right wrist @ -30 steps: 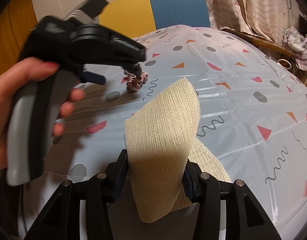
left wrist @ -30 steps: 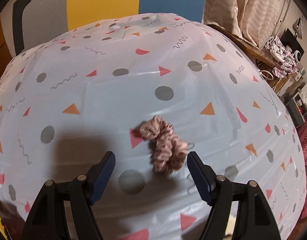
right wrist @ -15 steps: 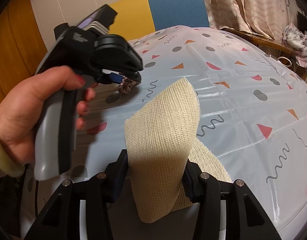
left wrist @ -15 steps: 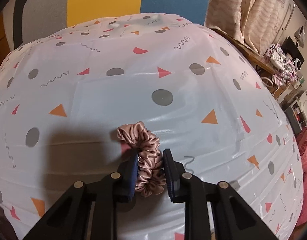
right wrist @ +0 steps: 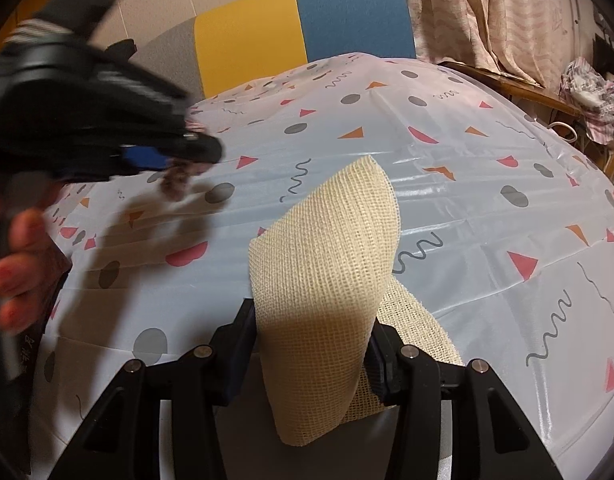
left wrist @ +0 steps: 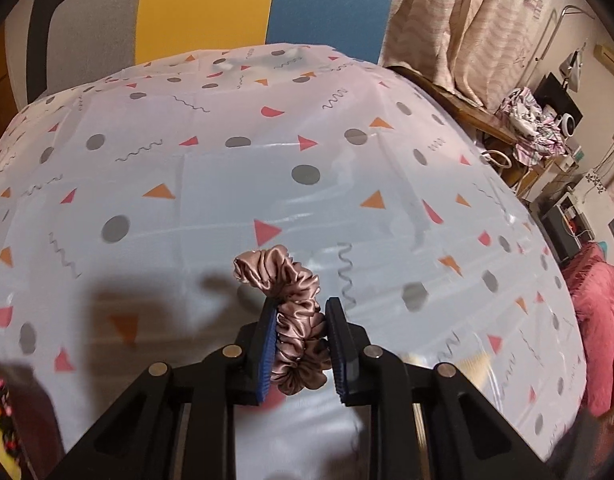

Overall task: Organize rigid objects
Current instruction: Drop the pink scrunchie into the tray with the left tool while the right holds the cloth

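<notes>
A dusty-pink satin scrunchie hangs pinched in my left gripper, which is shut on it a little above the patterned tablecloth; its shadow falls to the left. In the right wrist view the same scrunchie dangles under the blurred left gripper, held by a hand at the left edge. My right gripper is shut on a beige woven mesh piece that curls upward, its lower part resting on the tablecloth.
A grey, yellow and blue chair back stands behind the table's far edge. Curtains and cluttered shelves fill the right side, with pink bedding below. A dark object with yellow trim sits at the lower left.
My left gripper closed on the scrunchie and lifted it off the cloth, moving nearer and to the left in the right wrist view. The right gripper and mesh piece stayed still.
</notes>
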Motion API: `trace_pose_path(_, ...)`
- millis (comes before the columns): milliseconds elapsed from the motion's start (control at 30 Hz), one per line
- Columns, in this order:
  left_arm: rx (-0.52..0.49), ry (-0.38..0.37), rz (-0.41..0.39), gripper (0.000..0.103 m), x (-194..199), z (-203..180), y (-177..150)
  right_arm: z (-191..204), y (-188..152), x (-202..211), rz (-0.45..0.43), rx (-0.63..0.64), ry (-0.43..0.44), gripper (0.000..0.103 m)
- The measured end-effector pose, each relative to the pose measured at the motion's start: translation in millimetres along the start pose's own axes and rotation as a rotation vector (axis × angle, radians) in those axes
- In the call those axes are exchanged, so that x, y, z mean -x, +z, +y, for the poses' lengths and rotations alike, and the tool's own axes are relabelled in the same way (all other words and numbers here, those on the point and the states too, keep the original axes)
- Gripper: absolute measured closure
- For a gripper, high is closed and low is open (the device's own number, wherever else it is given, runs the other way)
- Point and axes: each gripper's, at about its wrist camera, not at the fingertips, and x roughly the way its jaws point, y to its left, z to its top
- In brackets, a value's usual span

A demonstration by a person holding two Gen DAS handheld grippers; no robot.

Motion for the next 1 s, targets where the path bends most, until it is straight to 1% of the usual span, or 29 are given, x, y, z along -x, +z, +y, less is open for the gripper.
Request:
trace_pose_path(133, 0.038, -0.047, 0.005, 0.08, 30.5, 9.3, -20.5, 2.7, -0.4, -0.2, 0.003, 0.013, -0.017, 0.054)
trace_pose_path(200, 0.049, -0.059, 0.015, 0.08, 43.1, 12.5, -29.2, 4.6, -0.6, -0.5, 0.004, 0.023, -0.029, 0.054)
trace_pose_path(333, 0.027, -0.086, 0.001, 0.08, 84.7, 18.2, -54.5, 7.7, -1.0, -1.1, 0.007, 0.039, -0.048, 0.054)
trace_pose_path(467, 0.006, -0.086, -0.028, 0.08, 121.9, 30.2, -80.7, 11.7, -1.3, -2.1, 0.01, 0.059, -0.073, 0.054)
trace_pose_path(633, 0.033, -0.09, -0.044, 0.08, 157.1, 57.1, -115.7, 17.0, -1.8, -3.5, 0.016, 0.087, -0.104, 0.053)
trace_pose_path(700, 0.045, -0.079, -0.059, 0.08, 171.0, 71.9, -128.4, 18.9, -2.2, -3.8, 0.017, 0.098, -0.116, 0.053)
trace_pose_path(833, 0.109, -0.049, -0.086, 0.08, 197.6, 111.6, -150.9, 19.8, -2.2, -4.1, 0.017, 0.103, -0.121, 0.053)
trace_pose_path(1000, 0.168, 0.044, -0.129, 0.08, 223.8, 164.6, -172.7, 23.3, -2.8, -3.9, 0.015, 0.121, -0.143, 0.053)
